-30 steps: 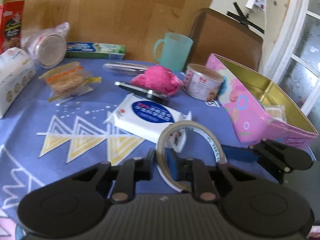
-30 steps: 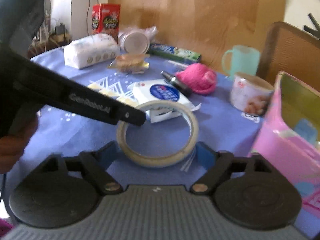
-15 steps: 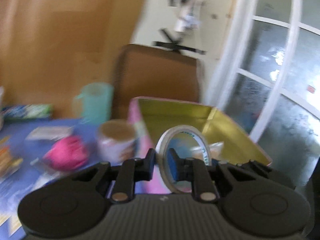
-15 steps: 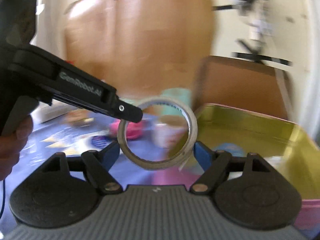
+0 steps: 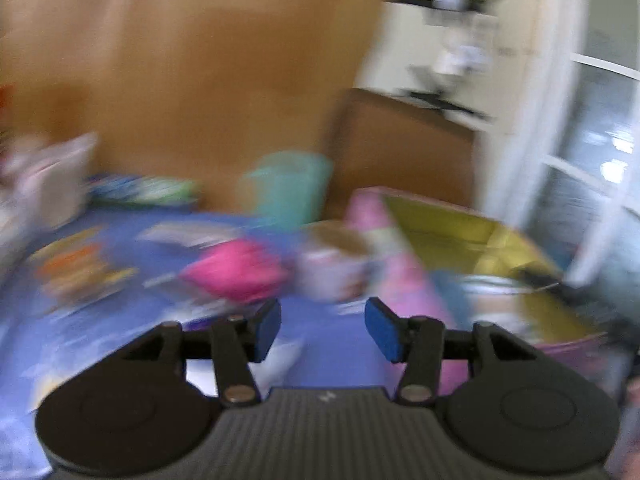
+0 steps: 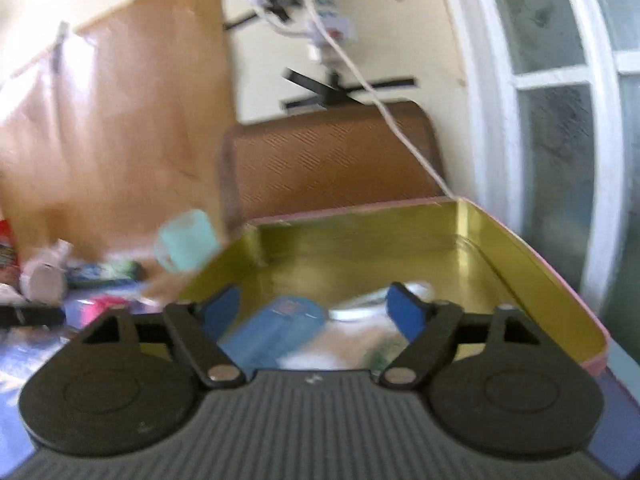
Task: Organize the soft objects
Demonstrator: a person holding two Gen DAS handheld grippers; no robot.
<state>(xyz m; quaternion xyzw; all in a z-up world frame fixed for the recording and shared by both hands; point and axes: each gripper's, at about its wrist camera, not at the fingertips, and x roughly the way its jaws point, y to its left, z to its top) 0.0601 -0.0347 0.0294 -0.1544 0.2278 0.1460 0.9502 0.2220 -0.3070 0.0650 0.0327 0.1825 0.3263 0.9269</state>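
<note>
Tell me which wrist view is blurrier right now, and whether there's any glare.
Left wrist view: heavy motion smear over the whole table; the pink object and cup are mere streaks, and only the left gripper is sharp. Right wrist view: milder blur; the tin rim reads clearly, its contents are smeared, and the upper left is washed out by bright light.

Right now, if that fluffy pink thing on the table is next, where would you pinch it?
Judging loosely, since the left wrist view is blurred: the pink fluffy item lies as a low rounded mound on the blue tablecloth, with a can close on its right. I would come from above and pinch across its raised middle, where it should squash. The left gripper, jaws opening and empty, faces it.
</note>
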